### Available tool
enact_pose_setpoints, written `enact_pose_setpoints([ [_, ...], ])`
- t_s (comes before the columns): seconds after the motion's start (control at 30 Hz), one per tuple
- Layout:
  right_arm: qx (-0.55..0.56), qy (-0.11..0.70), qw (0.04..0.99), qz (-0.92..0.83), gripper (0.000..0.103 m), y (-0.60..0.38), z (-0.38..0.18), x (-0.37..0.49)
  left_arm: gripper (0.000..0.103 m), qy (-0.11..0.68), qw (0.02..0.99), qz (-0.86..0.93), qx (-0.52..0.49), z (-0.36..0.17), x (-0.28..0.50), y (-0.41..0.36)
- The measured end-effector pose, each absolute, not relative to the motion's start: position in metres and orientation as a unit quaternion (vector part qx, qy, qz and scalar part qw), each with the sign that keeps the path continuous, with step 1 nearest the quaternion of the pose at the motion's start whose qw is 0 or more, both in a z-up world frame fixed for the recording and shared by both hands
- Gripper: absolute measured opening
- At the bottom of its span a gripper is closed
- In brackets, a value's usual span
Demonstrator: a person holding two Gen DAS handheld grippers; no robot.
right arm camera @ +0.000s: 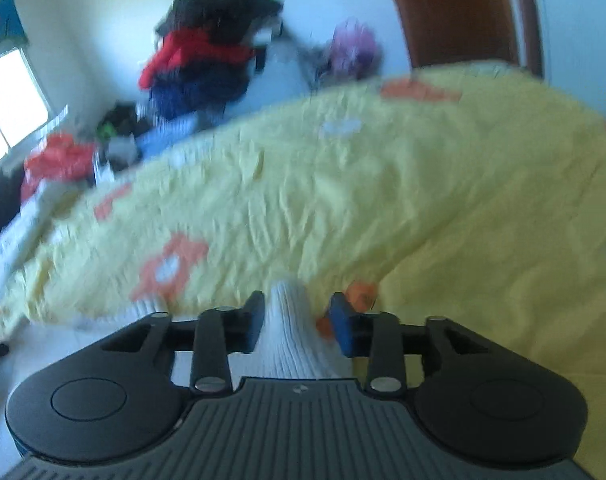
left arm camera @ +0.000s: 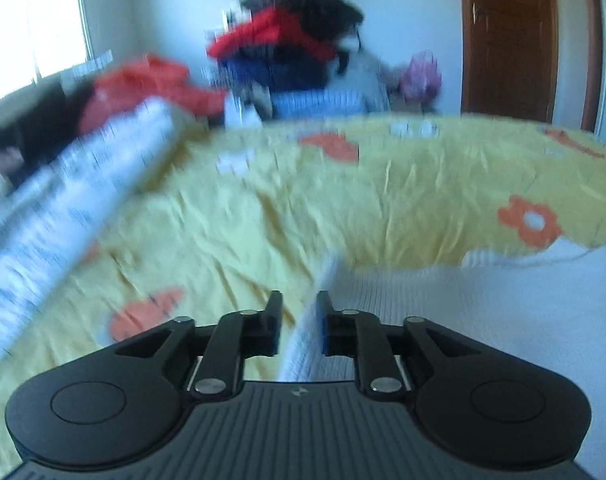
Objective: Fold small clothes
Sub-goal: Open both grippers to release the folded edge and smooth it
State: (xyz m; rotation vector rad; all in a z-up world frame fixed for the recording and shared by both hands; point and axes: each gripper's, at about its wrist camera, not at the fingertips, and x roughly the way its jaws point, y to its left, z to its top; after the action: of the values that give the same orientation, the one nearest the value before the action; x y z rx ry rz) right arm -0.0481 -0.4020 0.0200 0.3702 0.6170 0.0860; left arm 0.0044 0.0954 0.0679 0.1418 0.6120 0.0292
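Left-wrist footage showed the left gripper [left arm camera: 299,322] with its jaws drawn close around a raised edge of a white ribbed garment [left arm camera: 483,320]. A ridge of the knit ran up between the two fingers, though whether the pads were truly pressed onto it could not be told through the blur. The rest of the garment was spread flat to the right of that gripper and ahead of it, laid on the yellow flowered bedspread [left arm camera: 343,200] — presumably so that it could be folded on a broad, soft base.

In the right-wrist view, the right gripper [right arm camera: 299,322] was seen with its jaws set moderately apart and a bunched white fold [right arm camera: 291,328] of the same ribbed fabric standing between them. The fold appeared to touch the left finger, while a gap was visible beside the blue pad [right arm camera: 343,328] on the right, so the cloth was judged to be bracketed rather than firmly pinched.

Both grippers were aimed downward at the garment's near edge, one at each side — a placement suited to lifting that edge and carrying it forward over the rest. Beyond the bed, far ahead of both grippers, a heap of dark and red clothes [left arm camera: 295,44] was piled by the wall, with a brown door [left arm camera: 511,40] to its right.
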Motion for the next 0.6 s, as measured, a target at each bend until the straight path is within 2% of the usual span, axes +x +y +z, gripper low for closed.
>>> enact_pose_setpoints([
  [0.07,0.189,0.277,0.940,0.058,0.044,-0.397,0.032,-0.058,0.040,0.276,0.959,0.001,0.065,0.080,-0.003,0.084],
  [0.13,0.174,0.284,0.938,0.093,0.047,-0.375,0.035,-0.057,0.088,0.265,0.962,-0.020,0.056,0.083,-0.001,0.065],
  [0.23,0.109,0.309,0.938,0.117,0.052,-0.334,0.024,-0.045,0.090,0.269,0.959,-0.049,0.079,0.067,0.011,0.027],
  [0.37,0.023,0.355,0.931,0.084,0.051,-0.308,-0.012,-0.025,0.091,0.347,0.930,-0.034,0.118,0.020,0.043,0.008],
  [0.4,0.008,0.349,0.934,0.079,0.053,-0.310,-0.021,-0.026,0.091,0.368,0.923,-0.036,0.103,0.011,0.050,0.014],
  [0.47,0.062,0.341,0.934,0.088,0.051,-0.329,-0.022,-0.021,0.096,0.380,0.924,-0.039,0.030,0.012,0.058,0.038],
  [0.5,0.073,0.341,0.934,0.076,0.045,-0.336,-0.023,-0.018,0.098,0.386,0.921,-0.044,0.017,0.011,0.062,0.043],
  [0.6,0.091,0.344,0.932,0.066,0.042,-0.344,-0.024,-0.012,0.099,0.386,0.921,-0.040,0.033,0.011,0.064,0.039],
])
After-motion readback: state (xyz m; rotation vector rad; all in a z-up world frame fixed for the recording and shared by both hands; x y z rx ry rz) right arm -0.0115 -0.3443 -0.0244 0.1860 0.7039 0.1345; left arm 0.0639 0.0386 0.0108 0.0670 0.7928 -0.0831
